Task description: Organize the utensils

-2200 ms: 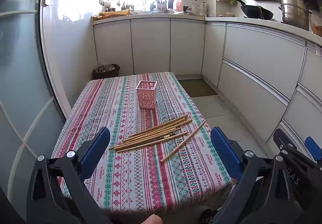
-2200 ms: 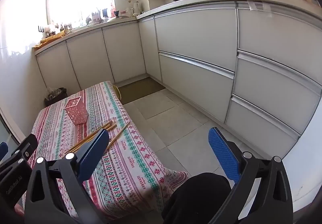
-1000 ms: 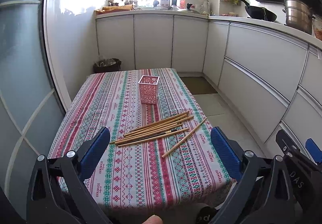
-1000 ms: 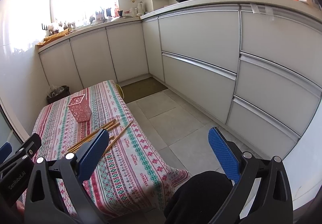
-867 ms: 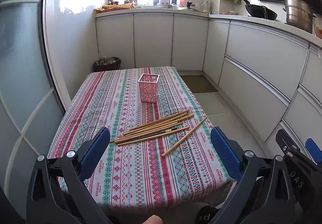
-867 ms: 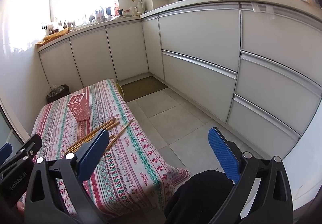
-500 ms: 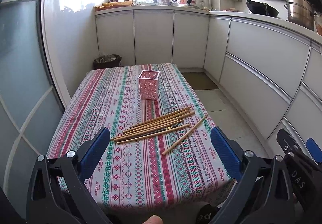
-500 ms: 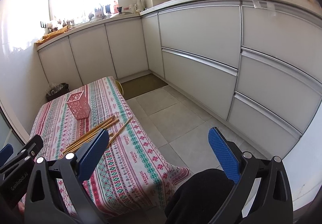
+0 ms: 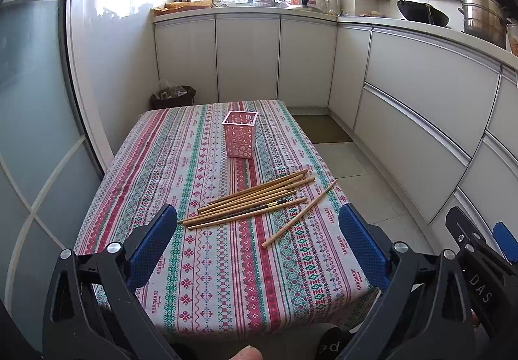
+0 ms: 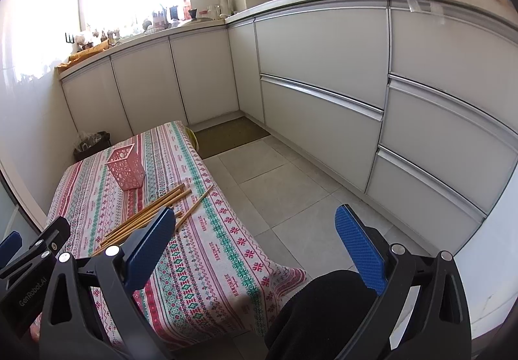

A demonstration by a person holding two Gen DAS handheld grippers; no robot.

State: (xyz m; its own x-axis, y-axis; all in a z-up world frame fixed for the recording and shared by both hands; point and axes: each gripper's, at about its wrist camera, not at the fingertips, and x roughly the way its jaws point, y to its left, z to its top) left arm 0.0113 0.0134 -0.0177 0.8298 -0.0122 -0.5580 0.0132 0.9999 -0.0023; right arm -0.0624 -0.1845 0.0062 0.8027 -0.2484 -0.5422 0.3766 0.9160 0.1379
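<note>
Several wooden chopsticks [image 9: 249, 202] lie in a loose bundle on the patterned tablecloth [image 9: 207, 263], with one stray chopstick [image 9: 299, 213] to their right. A pink perforated holder [image 9: 240, 134] stands upright behind them and looks empty. My left gripper [image 9: 257, 238] is open and empty, held above the table's near edge. My right gripper [image 10: 255, 241] is open and empty, off the table's right side over the floor. The chopsticks [image 10: 145, 216] and the holder [image 10: 125, 168] also show in the right wrist view, at the left.
White kitchen cabinets [image 9: 421, 94] run along the back and right. A tiled floor [image 10: 285, 185] lies between table and cabinets. A bin [image 9: 173, 96] stands behind the table. A glass door [image 9: 29, 133] is at the left. A wok [image 9: 421, 12] and pots sit on the counter.
Both grippers have drifted slightly, so the table sits a little farther away in view. The chopsticks and holder have not moved. Both grippers stay open.
</note>
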